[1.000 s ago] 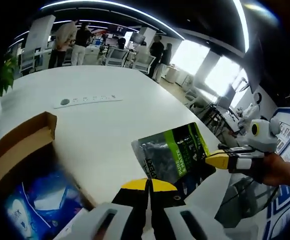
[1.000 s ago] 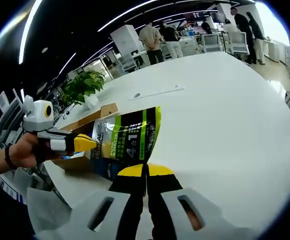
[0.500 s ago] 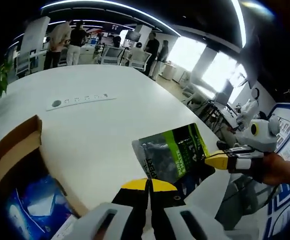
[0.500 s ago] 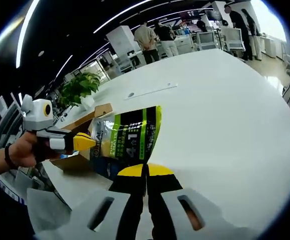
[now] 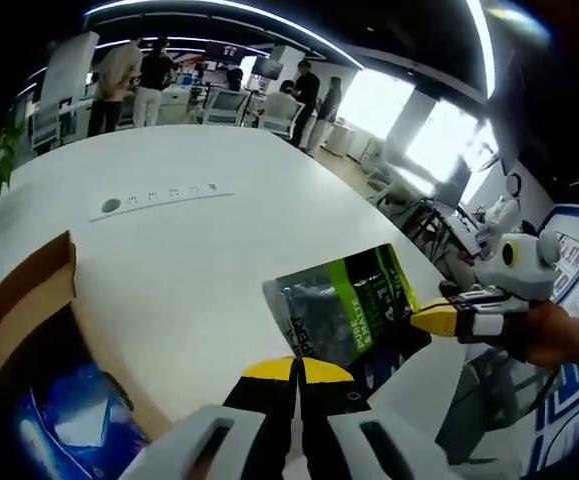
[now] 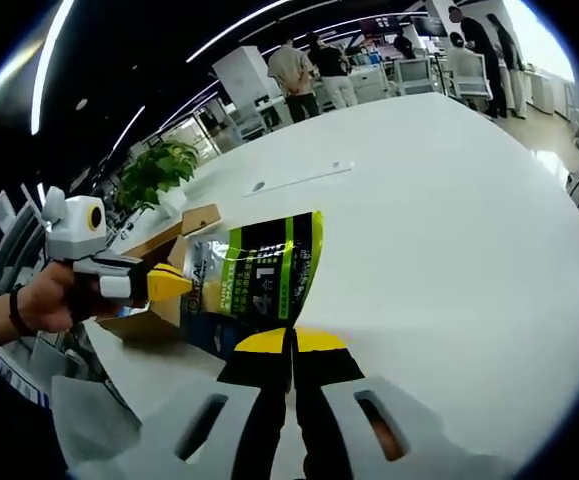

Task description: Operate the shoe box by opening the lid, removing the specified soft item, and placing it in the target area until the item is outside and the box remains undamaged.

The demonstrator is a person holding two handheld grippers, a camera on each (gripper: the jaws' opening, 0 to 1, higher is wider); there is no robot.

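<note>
Jaws of both tools are pinched onto the green-and-black pouch (image 5: 347,312), which hangs above the white table (image 5: 199,260): the left gripper (image 5: 299,372) clamps one edge, the right gripper (image 6: 291,343) the opposite one. The open cardboard shoe box (image 5: 24,310) sits near the table's edge, apparently with blue-and-white packaging (image 5: 64,435) inside.

Both views face the pouch (image 5: 347,310) closely, from opposite sides.
</note>
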